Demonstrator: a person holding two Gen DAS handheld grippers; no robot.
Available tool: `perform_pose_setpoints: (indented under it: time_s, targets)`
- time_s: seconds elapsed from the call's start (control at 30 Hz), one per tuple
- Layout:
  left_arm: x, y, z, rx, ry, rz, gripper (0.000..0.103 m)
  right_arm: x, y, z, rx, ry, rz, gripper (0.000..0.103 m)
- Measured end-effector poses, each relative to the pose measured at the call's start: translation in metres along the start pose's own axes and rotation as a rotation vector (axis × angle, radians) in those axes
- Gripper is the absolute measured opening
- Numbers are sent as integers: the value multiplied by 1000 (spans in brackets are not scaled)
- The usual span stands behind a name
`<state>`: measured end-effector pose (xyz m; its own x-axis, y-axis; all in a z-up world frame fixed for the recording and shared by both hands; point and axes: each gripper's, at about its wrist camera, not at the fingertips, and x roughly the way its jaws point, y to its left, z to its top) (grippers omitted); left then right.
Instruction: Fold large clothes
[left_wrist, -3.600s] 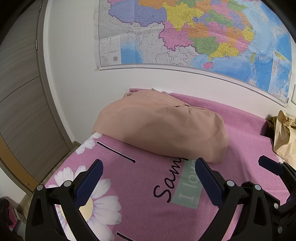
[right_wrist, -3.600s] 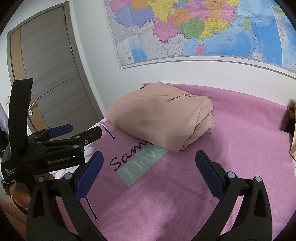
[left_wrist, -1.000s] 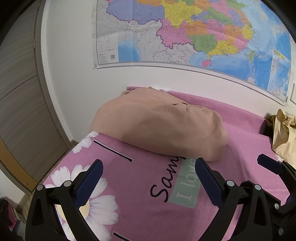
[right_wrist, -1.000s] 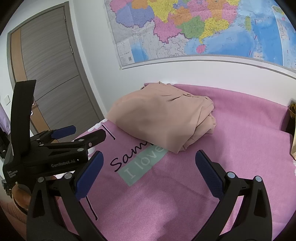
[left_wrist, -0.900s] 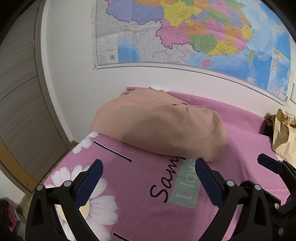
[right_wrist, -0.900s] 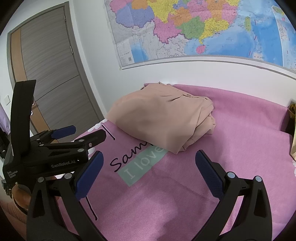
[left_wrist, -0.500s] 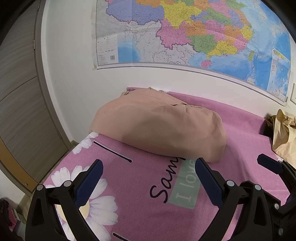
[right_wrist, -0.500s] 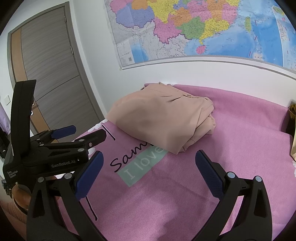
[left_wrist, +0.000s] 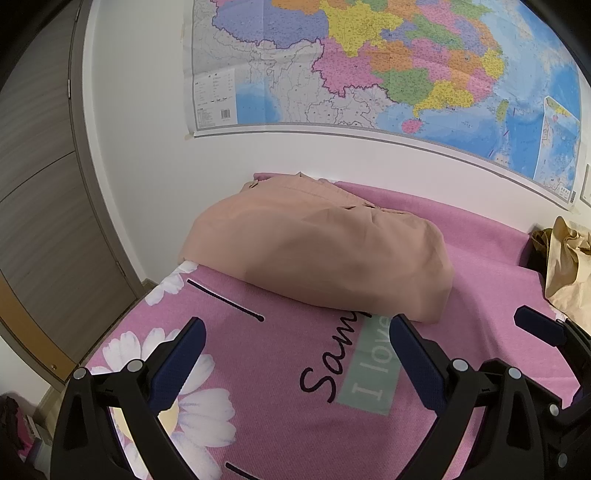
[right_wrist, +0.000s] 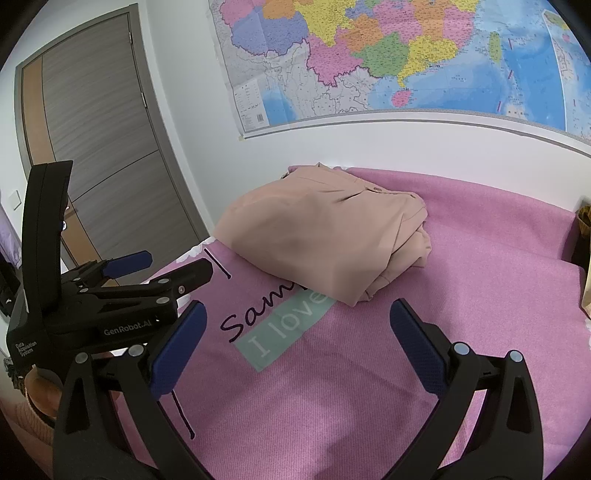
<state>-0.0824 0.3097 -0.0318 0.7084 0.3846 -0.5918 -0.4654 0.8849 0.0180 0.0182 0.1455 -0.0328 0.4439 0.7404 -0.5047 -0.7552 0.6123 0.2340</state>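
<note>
A folded peach-pink garment (left_wrist: 317, 251) lies in a thick bundle on the pink bedspread (left_wrist: 280, 369), near the wall and the bed's left corner. It also shows in the right wrist view (right_wrist: 325, 232), with stacked folded edges on its right side. My left gripper (left_wrist: 295, 354) is open and empty, held above the bedspread short of the garment. My right gripper (right_wrist: 295, 332) is open and empty, also short of the garment. The left gripper's body (right_wrist: 110, 302) shows at the left of the right wrist view.
The bedspread carries printed daisies (left_wrist: 192, 398) and lettering (right_wrist: 280, 321). A tan cloth heap (left_wrist: 569, 266) sits at the bed's right end. A map (left_wrist: 369, 66) hangs on the white wall behind. A grey door (right_wrist: 99, 140) stands to the left.
</note>
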Motion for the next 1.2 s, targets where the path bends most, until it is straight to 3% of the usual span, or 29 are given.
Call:
perform_pose_setpoints:
  time_s: [0.37,0.73,0.9,1.2]
  targets:
    - [0,-4,-2,8,-7,7,96,-1,0,-1,3,-1,-2,98]
    - [11,-37,-7,47,35,-84,96,-30,-32,-21,91,-6,-78,98]
    - [10,-43,-9,45,21,-67,96,-42,-45,-25,120,-18,-92,98]
    - [13,-43,-11,24,70,-51,96,-40,-39,-27,95,-9,-71,98]
